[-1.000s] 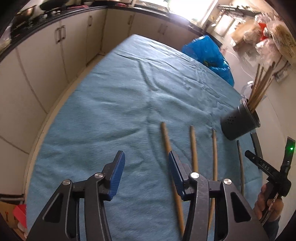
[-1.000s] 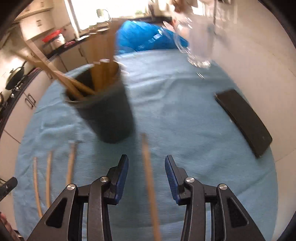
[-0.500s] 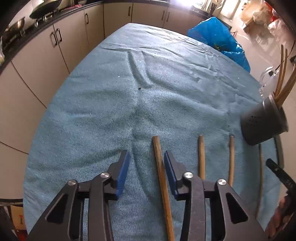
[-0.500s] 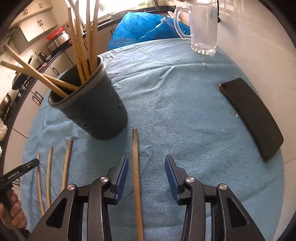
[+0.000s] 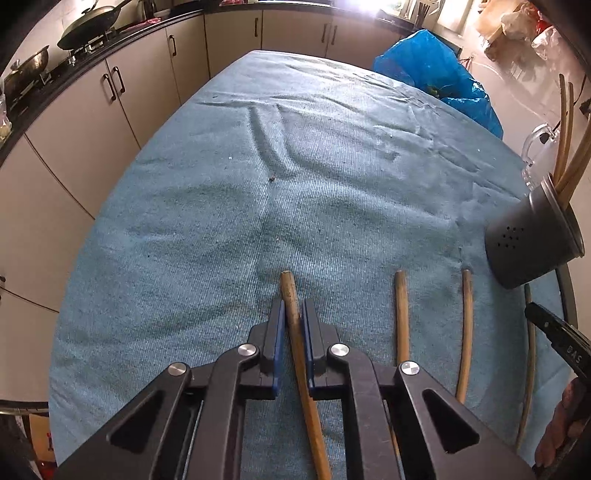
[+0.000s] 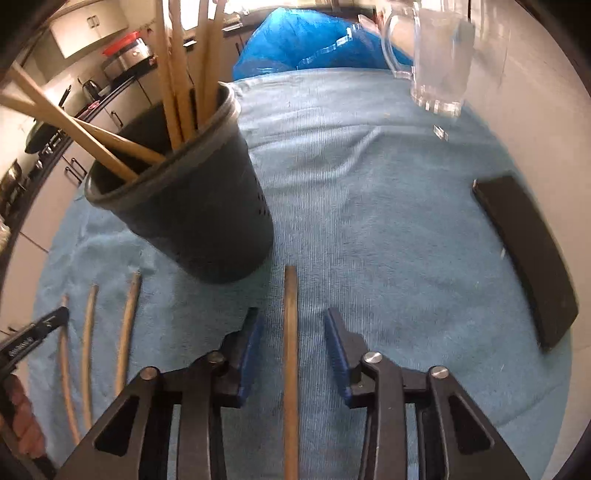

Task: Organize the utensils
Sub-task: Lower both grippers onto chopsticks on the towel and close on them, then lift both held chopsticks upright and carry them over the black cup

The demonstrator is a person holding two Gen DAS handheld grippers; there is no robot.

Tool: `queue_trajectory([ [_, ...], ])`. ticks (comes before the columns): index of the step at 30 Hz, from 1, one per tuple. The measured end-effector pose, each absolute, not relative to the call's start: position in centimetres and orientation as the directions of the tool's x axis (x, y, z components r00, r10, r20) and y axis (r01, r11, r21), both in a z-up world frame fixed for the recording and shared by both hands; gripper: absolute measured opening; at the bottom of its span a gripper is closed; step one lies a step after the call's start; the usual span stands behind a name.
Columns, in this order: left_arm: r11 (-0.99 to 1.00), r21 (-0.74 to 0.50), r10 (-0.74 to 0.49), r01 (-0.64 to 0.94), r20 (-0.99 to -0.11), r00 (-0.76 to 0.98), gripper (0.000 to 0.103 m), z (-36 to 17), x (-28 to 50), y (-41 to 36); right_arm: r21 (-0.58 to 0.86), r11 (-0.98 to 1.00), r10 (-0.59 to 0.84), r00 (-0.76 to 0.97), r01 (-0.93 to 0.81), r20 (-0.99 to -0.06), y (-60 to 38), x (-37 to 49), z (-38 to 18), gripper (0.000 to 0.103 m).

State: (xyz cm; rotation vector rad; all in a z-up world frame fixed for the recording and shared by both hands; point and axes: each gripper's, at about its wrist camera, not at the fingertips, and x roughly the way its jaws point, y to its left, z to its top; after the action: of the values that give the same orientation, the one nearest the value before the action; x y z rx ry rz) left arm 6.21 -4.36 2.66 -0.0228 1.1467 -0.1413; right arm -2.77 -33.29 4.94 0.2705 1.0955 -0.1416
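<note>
Leftmost stick (image 5: 291, 314) lying on the blue cloth (image 5: 332, 184) of the tabletop, clenched between the blue pads of the left gripper (image 5: 292, 325); jaws pressed onto both sides of it, far end projecting just beyond the pads. Two more sticks (image 5: 400, 310) flat on the cloth to its right, roughly parallel, well apart from one another. Fourth stick (image 6: 290, 332) flat on the cloth between the jaws of the right gripper (image 6: 293, 343); jaws closing, pads apart from the stick on either side, not yet touching. Far end of this stick just short of the base of the dark holder (image 6: 199, 221). Holder upright on the cloth, perforated wall, several long wooden sticks (image 6: 177, 74) standing and leaning inside. Glass mug (image 6: 436, 55) beyond the holder toward the far right of the cloth; flat black object (image 6: 524, 258) at the right edge. Blue plastic bag (image 5: 436, 77) past the far end of the tabletop. Pale cabinets (image 5: 110, 122) under a dark counter along the left, with pans (image 5: 88, 26) on a stove. Fingers of a hand (image 6: 20, 417) partly visible at the lower left in the right wrist view.
</note>
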Motion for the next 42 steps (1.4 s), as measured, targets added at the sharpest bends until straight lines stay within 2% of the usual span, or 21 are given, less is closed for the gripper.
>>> queue_trajectory([
  [1,0.991,-0.092,-0.125,0.101,-0.906,0.405,0.008,2.7,6.1,-4.3,0.137,0.960,0.013,0.452,0.243,-0.892,-33.2,-2.7,4.9,0.022],
  [2,0.988,-0.109,-0.143,0.108,-0.903,0.404,0.008,2.7,6.0,-4.3,0.136,0.961,0.015,0.450,0.239,-0.893,-33.1,-2.7,4.9,0.009],
  [3,0.985,-0.129,-0.164,0.113,-0.900,0.403,0.008,2.8,5.7,-4.1,0.146,0.962,0.029,0.448,0.230,-0.893,-33.0,-2.9,4.9,0.008],
  [8,0.973,-0.182,-0.229,0.146,-0.853,0.468,0.007,5.8,3.5,-3.6,0.259,0.946,0.126,0.516,0.195,-0.847,-33.0,-5.5,7.3,0.008],
  [13,0.958,-0.217,-0.287,0.189,-0.766,0.574,0.007,10.9,-0.1,-3.1,0.326,0.937,0.161,0.670,0.127,-0.724,-32.2,-9.4,12.7,0.008],
  [19,0.950,-0.225,-0.313,0.218,-0.693,0.649,0.007,14.9,-3.5,-3.0,0.346,0.938,0.187,0.792,0.033,-0.582,-30.3,-13.7,17.1,0.008],
  [25,0.947,-0.215,-0.322,0.240,-0.638,0.699,0.007,17.4,-5.7,-3.4,0.319,0.948,0.182,0.847,-0.016,-0.499,-29.6,-15.7,19.0,0.008],
  [42,0.937,-0.213,-0.348,0.276,-0.596,0.723,0.007,19.5,-7.9,-4.1,0.321,0.947,0.178,0.864,-0.021,-0.471,-29.8,-17.6,19.8,0.008],
])
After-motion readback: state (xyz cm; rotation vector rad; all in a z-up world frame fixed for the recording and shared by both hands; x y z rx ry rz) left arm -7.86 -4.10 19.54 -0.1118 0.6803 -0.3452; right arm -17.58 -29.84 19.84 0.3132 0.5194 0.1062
